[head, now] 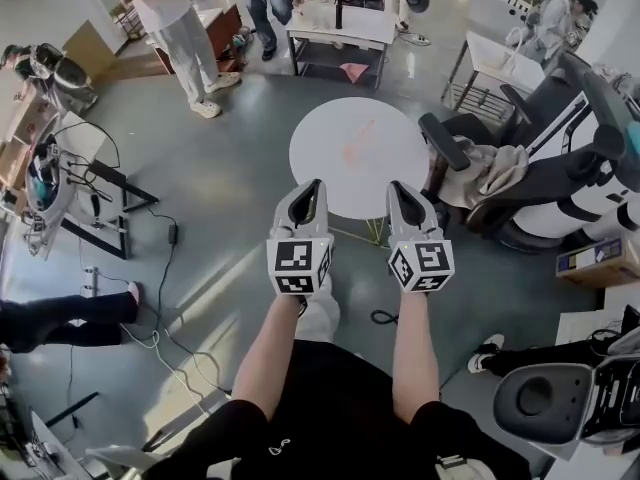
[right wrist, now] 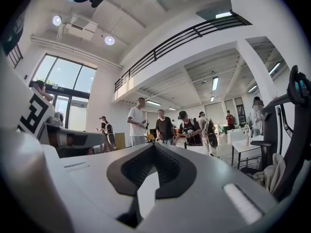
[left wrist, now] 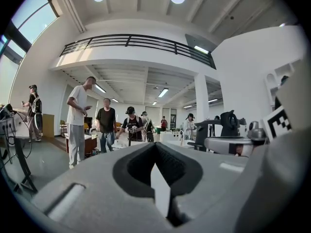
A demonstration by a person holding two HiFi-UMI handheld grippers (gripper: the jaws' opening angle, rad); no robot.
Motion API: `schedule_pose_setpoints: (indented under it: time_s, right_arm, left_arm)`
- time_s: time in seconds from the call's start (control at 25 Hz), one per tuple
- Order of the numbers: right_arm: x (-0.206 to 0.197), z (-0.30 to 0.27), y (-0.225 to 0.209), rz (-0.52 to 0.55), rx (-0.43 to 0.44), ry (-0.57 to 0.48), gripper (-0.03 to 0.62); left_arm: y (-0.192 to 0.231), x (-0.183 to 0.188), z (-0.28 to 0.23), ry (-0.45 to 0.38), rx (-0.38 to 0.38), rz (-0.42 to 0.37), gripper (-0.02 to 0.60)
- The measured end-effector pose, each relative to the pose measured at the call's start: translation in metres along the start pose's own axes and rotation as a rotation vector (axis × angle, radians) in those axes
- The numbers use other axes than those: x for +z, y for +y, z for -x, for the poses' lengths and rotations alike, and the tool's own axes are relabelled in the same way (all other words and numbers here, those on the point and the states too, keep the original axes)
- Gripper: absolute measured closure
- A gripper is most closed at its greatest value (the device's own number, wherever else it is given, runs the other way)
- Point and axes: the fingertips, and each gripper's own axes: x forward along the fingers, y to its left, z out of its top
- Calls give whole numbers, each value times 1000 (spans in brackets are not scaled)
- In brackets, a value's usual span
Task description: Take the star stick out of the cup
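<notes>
Near round white table, left claw closed, empty, right claw closed, empty

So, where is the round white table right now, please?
Head view, centre: the round white table stands just beyond the left gripper and right gripper, a chair at its right.

- Pale grey plastic left hand-held gripper: light grey shell, black ribbed lining inside the jaws.
- Pale grey plastic right hand-held gripper: light grey shell with black lining too.
- Marker cubes: white faces printed with black square patterns.
- Round white desk: plain white, with a faint pink-orange smear near the middle.
- Smooth concrete floor: mid grey, crossed by paler streaks of light.
- Person's short-sleeved shirt: black, with a small white mark low on the front.
- Crumpled cloth: pink.
- Draped fabric on the black chair: beige.
</notes>
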Motion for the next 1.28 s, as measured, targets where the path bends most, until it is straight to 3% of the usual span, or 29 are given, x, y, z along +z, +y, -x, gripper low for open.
schedule_pose_setpoints:
  time_s: [0.24, 0.52, 0.84, 1.28]
  right_arm:
    - [-6, -42, -6, 35, 24, 23, 589]
    - [3, -83, -27, 52, -19, -3, 589]
    - [25, -136, -45, 49, -44, -3, 589]
    - [32, -148, -71, 42, -20, -4, 589]
  left_arm:
    - [13, -2, -45, -1, -33, -14, 578]
    - [32, -2, -88, 18, -57, -1, 578]
    - [65, 30, -146, 3, -99, -6, 578]
    - [48, 39, -175, -2, -94, -11, 578]
